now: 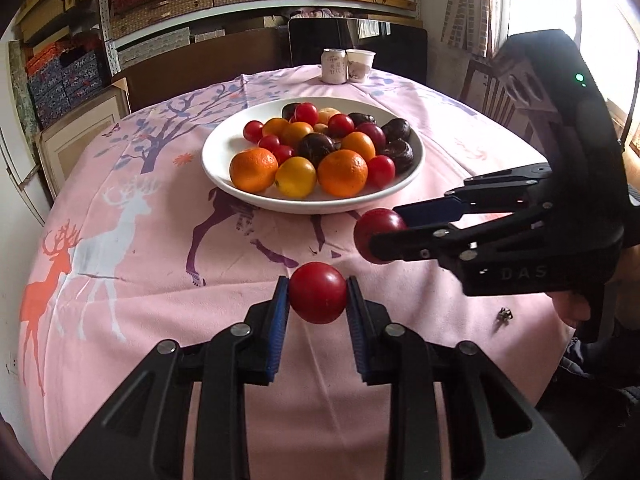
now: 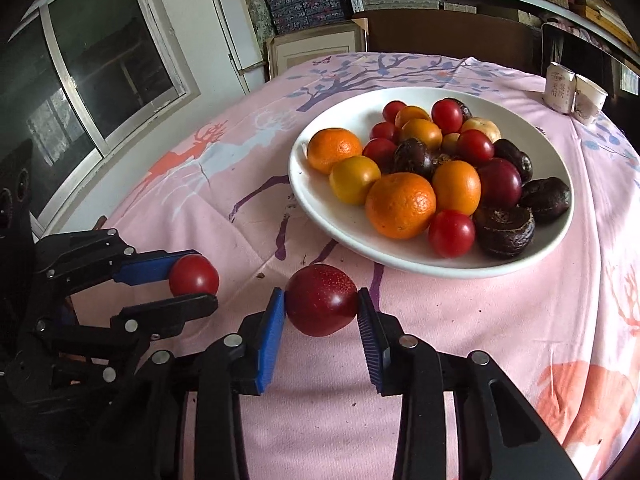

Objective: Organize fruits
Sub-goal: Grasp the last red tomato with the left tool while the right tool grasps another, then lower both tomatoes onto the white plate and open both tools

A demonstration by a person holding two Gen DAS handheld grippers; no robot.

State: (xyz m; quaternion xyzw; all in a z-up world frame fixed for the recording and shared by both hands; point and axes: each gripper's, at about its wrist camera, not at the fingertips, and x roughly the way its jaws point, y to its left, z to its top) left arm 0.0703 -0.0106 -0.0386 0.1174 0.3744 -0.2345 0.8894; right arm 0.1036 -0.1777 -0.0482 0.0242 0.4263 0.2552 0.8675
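My left gripper (image 1: 318, 282) is shut on a small red tomato (image 1: 318, 300), held just above the pink tablecloth (image 1: 160, 300) in front of the white plate (image 1: 214, 168). To its right, my right gripper (image 1: 384, 226) is shut on a darker red plum (image 1: 374, 222). In the right wrist view that plum (image 2: 321, 304) sits between the blue pads (image 2: 272, 328) of the right gripper (image 2: 320, 294), near the plate's (image 2: 308, 200) front rim. The left gripper (image 2: 196, 280) with its tomato (image 2: 194, 274) is at the left. The plate holds several oranges, tomatoes, yellow fruits and dark wrinkled fruits.
A can (image 1: 333, 65) and a paper cup (image 1: 360, 64) stand at the table's far edge. A small metal bit (image 1: 505, 314) lies on the cloth at the right. A hand (image 1: 572, 308) grips the right tool. Shelves of boxes line the wall behind; a window is left of the table.
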